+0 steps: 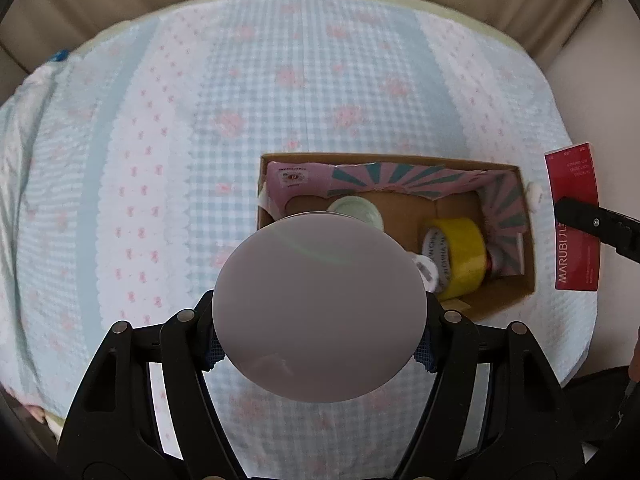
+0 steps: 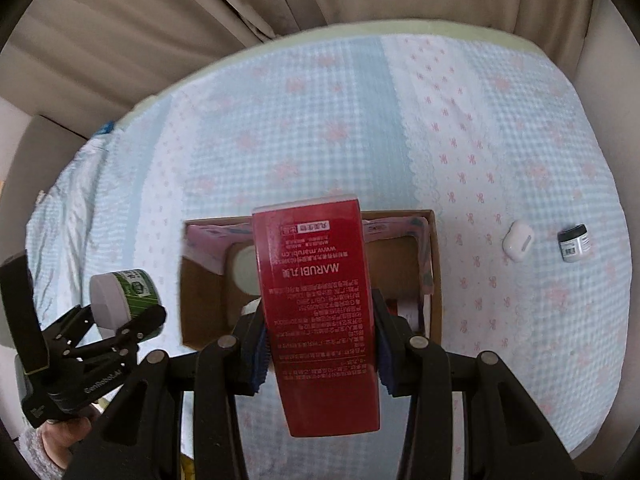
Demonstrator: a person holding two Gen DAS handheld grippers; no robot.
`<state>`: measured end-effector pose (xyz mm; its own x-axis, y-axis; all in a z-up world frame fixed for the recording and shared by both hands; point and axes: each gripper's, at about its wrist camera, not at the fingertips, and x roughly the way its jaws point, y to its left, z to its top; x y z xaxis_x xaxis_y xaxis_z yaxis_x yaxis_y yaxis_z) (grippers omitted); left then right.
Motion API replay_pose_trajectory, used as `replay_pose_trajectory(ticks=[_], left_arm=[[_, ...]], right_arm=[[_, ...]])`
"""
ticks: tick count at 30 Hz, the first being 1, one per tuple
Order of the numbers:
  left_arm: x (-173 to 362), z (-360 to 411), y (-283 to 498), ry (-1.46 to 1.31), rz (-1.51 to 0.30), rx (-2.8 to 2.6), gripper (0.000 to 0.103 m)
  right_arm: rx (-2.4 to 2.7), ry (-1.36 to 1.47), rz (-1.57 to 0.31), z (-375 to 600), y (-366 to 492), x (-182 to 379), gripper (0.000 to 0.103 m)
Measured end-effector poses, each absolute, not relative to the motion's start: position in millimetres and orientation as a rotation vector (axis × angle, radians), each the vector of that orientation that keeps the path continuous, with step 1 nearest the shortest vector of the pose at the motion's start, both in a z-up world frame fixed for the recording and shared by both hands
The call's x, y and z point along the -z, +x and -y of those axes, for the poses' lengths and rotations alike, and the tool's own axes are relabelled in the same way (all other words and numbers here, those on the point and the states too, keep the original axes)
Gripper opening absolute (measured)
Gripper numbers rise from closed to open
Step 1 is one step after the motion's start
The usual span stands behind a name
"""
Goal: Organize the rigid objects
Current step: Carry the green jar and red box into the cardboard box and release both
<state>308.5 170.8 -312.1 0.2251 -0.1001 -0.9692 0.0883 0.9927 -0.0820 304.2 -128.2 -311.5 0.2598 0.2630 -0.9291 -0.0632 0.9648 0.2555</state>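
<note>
My left gripper (image 1: 320,328) is shut on a white-lidded jar (image 1: 318,306) with a green label; it also shows in the right wrist view (image 2: 120,300), held left of the cardboard box (image 1: 528,248). My right gripper (image 2: 320,344) is shut on a red MARUBI carton (image 2: 320,312), held above the box (image 2: 434,280); the carton shows at the right in the left wrist view (image 1: 574,220). In the box lie a yellow tape roll (image 1: 456,256) and a pale green lid (image 1: 356,210).
The box sits on a bed with a blue-and-pink checked cover (image 1: 200,140). A white earbud case (image 2: 518,240) and a small black-lidded jar (image 2: 575,243) lie on the cover right of the box. Beige curtains (image 2: 160,20) hang behind.
</note>
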Motion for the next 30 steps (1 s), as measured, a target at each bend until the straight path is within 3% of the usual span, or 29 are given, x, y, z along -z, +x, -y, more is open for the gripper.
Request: replay_pose_trajectory(ticks=[8,18,19,20,21,22,24,30], left_arm=[[369.4,-165.4,316.4,-0.014,-1.418,0.102,0.068],[394.9,-148.8,320.2,0.017,-1.501,0.108,0.068],[395.1,-148.0,320.0,0.014,-1.506,0.111,0.074],[392.6,-147.0,319.5,0.014,-1.498,0.115,0.094],[388.8,-145.7,318.8,0.018,-1.481,0.116,0.103],[384.1,-144.8,317.9,0.012,-1.462,0.128,0.103],[376.1,-142.4,317.3,0.020,-1.442,0.132,0.103],[364.9,-137.6,313.4,0.035,-1.429,0.138,0.103]], right_arm=[[-0.191,0.148,-1.350,142.7,333.2,364.8,0.040],[-0.173,0.174,-1.421,150.0,346.6,400.1,0.040],[-0.166,0.181,-1.421,150.6,347.0,402.3,0.040],[-0.163,0.190,-1.421,151.1,347.0,403.7,0.041],[-0.163,0.209,-1.415,152.3,346.5,404.2,0.049],[-0.167,0.221,-1.403,153.1,345.4,402.5,0.057],[-0.171,0.208,-1.381,152.3,344.4,398.2,0.103],[-0.193,0.191,-1.358,148.8,341.1,391.2,0.103]])
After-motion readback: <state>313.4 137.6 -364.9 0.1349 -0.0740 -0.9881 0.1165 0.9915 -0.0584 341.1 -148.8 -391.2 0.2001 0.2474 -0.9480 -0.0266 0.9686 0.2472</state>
